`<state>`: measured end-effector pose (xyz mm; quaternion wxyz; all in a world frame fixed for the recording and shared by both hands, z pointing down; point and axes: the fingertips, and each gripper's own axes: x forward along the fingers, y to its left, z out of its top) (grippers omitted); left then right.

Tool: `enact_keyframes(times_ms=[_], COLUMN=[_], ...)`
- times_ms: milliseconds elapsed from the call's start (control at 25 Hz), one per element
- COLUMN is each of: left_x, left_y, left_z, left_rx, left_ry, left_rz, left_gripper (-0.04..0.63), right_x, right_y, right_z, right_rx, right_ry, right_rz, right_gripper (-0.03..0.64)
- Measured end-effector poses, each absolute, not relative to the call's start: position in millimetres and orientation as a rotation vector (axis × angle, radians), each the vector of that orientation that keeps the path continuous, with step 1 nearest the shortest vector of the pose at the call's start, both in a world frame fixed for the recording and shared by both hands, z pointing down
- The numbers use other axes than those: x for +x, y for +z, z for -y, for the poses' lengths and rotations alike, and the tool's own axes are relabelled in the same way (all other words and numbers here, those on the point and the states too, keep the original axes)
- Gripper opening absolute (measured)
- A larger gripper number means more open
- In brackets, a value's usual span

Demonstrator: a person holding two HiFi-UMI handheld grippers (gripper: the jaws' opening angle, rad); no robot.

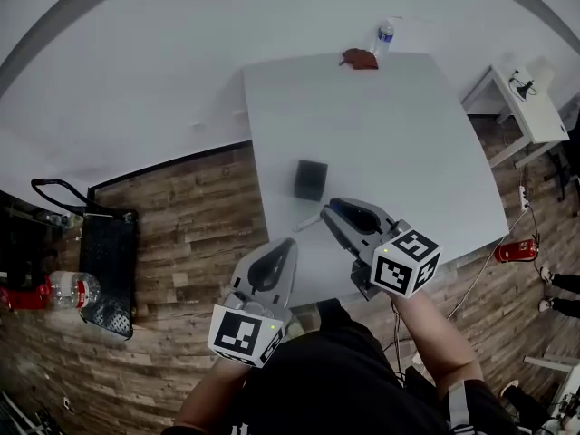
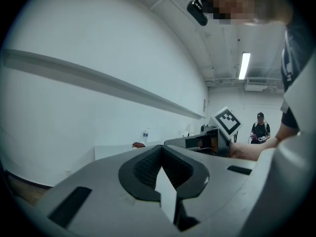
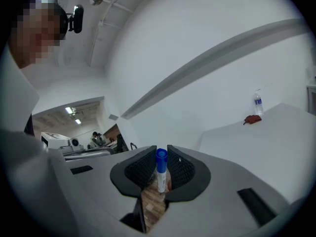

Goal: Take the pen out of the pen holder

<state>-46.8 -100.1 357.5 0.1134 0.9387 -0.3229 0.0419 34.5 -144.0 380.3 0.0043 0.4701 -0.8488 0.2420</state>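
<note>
Wood-plank floor (image 1: 190, 216) surrounds a white table (image 1: 408, 134). Nearest, the left gripper (image 1: 285, 248) hangs at the table's near edge, its jaws together with nothing between them. At its 2 o'clock the right gripper (image 1: 332, 212) is clamped on the pen (image 3: 161, 168), whose blue cap stands between the ribbed pads (image 3: 180, 169); from above, the pale barrel juts toward 8 o'clock. The pen is outside the black pen holder (image 1: 310, 179), which stands upright on the table at 11 o'clock from the jaw tips, near but apart, its inside too dark to read. At the far edge, 12 o'clock, a red object (image 1: 360, 59) lies just beside a water bottle (image 1: 384, 36).
</note>
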Motion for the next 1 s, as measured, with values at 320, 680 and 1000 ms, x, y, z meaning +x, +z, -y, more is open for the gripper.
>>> enact_keyframes(times_ms=[320,680,1000], left_x=[-64,-77,-82], left_y=[342,346,341], left_z=[68,51,42], left_rx=[2.795,2.79,2.798], left_ry=[0.078,0.1,0.081], left_rz=[0.928,0.925,0.92], left_gripper=[0.007,0.008,0.008], right_x=[6,-18,-26], right_y=[349,344,338], right_z=[93,62,50], right_rx=[1.485,1.486,1.494], right_ry=[0.681,0.659,0.642], right_rz=[2.698,2.698,2.697], right_gripper=[0.072,0.072,0.071])
